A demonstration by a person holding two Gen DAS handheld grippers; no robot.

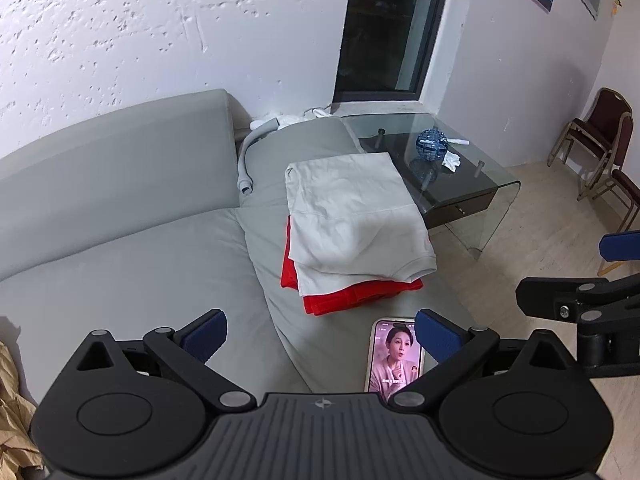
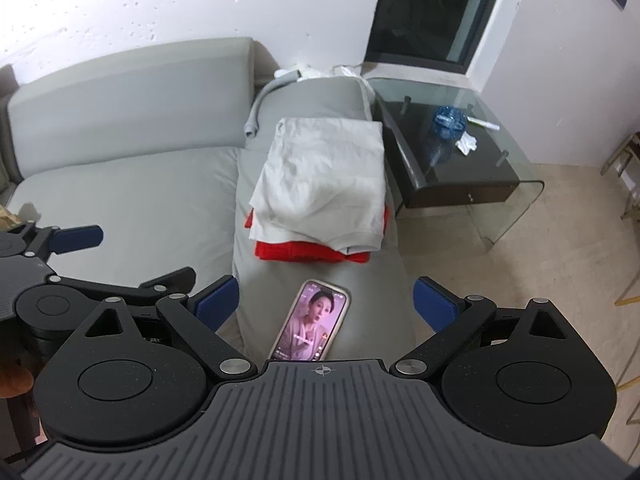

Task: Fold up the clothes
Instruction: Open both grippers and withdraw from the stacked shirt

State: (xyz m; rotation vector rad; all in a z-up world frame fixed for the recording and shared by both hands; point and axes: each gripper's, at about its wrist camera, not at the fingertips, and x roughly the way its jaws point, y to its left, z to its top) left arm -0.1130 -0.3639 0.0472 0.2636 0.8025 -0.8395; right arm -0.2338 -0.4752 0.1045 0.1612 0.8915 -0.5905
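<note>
A folded pale grey garment point(image 1: 356, 220) point(image 2: 320, 180) lies on top of a folded red garment point(image 1: 352, 296) point(image 2: 308, 254), stacked on the right end of the grey sofa point(image 1: 132, 256) point(image 2: 132, 200). My left gripper point(image 1: 320, 340) hangs open above the sofa seat, short of the stack, with nothing between its blue pads point(image 1: 206, 338). My right gripper point(image 2: 326, 306) is also open and empty, held above a phone. In the right wrist view the left gripper point(image 2: 80, 238) shows at the left edge; in the left wrist view the right gripper point(image 1: 580, 300) shows at the right edge.
A lit phone point(image 1: 394, 356) point(image 2: 310, 322) lies on the sofa just in front of the stack. A glass side table point(image 1: 448, 168) point(image 2: 460, 152) with a blue ball stands right of the sofa. A grey hose point(image 1: 248, 160) lies behind the stack. Chairs point(image 1: 600, 148) stand far right; crumpled brown paper point(image 1: 12, 400) sits at the left.
</note>
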